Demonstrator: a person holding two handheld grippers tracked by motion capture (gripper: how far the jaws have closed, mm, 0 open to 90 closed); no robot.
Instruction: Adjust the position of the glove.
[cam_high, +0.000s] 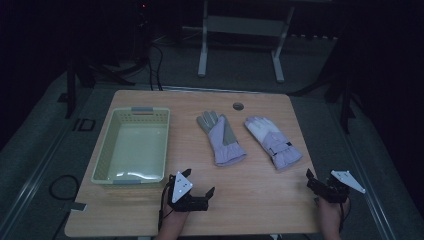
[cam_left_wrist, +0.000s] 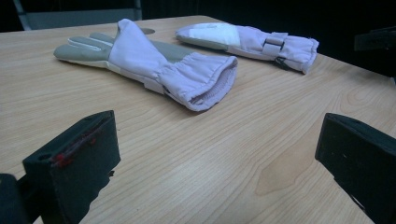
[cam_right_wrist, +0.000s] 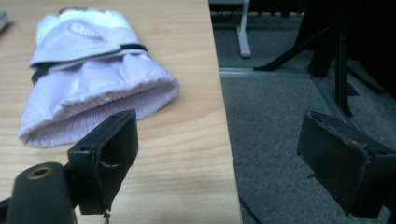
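Lilac gloves, the left glove (cam_high: 221, 138) and the right glove (cam_high: 273, 141), are laid flat mid-table beside the basket (cam_high: 107, 151). Both the left gripper (cam_high: 192, 190) and right gripper (cam_high: 320, 183) are held wide open and empty. Each cuff should be approached low and squarely.

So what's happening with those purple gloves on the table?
A person holds a gripper in each hand at the near edge of the table. The left gripper and right gripper are both open and hold nothing. Two purple gloves lie flat side by side: the left glove and the right glove. A pale basket sits to their left with nothing in it. Nothing has been picked up yet.
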